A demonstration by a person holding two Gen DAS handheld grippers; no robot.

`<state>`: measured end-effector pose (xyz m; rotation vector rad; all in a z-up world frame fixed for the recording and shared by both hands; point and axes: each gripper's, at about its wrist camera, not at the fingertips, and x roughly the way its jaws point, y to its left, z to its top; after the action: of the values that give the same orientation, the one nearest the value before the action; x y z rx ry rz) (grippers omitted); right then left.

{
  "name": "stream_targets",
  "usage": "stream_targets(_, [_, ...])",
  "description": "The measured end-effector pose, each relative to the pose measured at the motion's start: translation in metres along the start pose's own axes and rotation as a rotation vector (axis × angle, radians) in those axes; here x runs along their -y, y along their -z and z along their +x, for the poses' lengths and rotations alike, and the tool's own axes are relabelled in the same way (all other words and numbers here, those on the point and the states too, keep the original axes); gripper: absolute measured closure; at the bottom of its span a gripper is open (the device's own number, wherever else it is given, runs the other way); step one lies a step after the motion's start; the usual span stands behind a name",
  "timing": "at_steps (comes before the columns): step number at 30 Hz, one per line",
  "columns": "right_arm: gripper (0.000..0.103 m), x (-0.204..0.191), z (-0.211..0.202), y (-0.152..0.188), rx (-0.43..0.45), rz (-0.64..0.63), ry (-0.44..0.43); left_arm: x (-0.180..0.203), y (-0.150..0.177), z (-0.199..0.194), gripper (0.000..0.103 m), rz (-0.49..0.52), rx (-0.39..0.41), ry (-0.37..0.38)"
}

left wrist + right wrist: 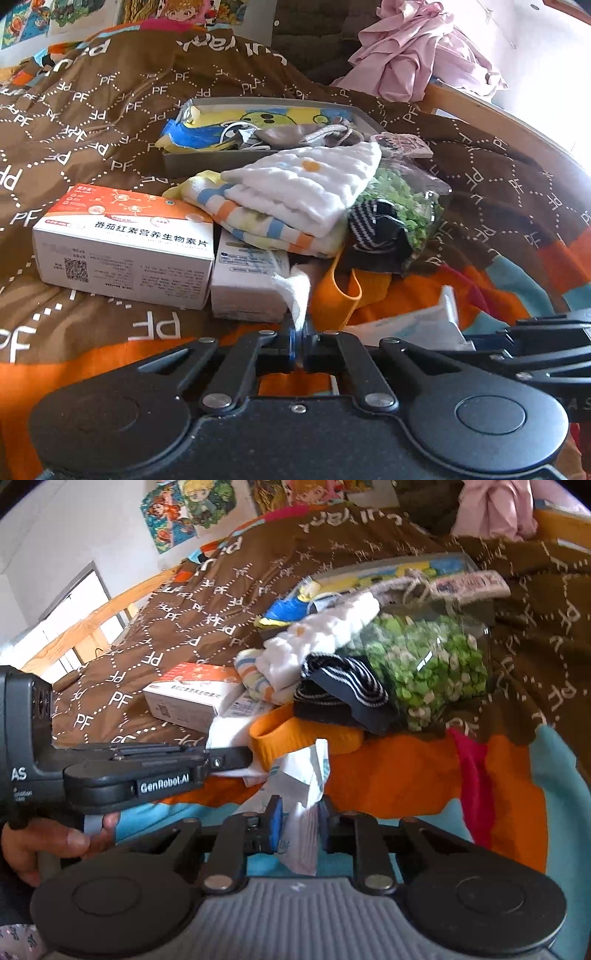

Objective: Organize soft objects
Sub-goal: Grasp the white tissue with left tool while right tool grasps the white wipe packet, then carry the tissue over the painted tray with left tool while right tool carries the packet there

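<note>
On the bed [92,122], both tools grip: left tool [299,339] clenches white cloth [297,295], right tool [299,827] a tissue pack [303,794]. Next, probably carry them to the tray [184,162].

Repeated white "PF" across the brown quilt [110,122]. "番茄红素营养生物素片" plus a QR code on the near-left orange-and-white box [125,243]. "GenRobot.AI" on the left gripper [251,755]; beside it "AS", probably part of a longer word.
</note>
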<state>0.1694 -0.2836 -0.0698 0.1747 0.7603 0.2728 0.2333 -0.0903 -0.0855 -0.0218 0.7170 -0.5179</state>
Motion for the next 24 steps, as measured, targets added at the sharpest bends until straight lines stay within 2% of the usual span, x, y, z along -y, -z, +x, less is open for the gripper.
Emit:
stream_targets(3, [0.087, -0.001, -0.005, -0.001, 0.026, -0.008, -0.003, 0.006, 0.003, -0.011, 0.102, -0.008, 0.034, -0.061])
stream_targets(7, [0.089, 0.000, -0.016, -0.001, 0.066, 0.002, 0.011, 0.003, 0.012, -0.039, 0.102, -0.090, 0.076, -0.109])
stream_targets(13, [0.090, 0.003, -0.034, -0.001, 0.155, 0.022, 0.015, 0.005, 0.015, -0.066, 0.102, -0.118, 0.090, -0.122])
stream_targets(17, [0.091, 0.001, -0.044, -0.001, 0.227, -0.002, 0.020, 0.011, 0.013, -0.083, 0.102, -0.099, 0.106, -0.124])
stream_targets(24, [0.091, -0.003, -0.060, 0.002, 0.333, -0.001, -0.022, 0.019, 0.007, -0.112, 0.102, -0.107, 0.157, -0.119])
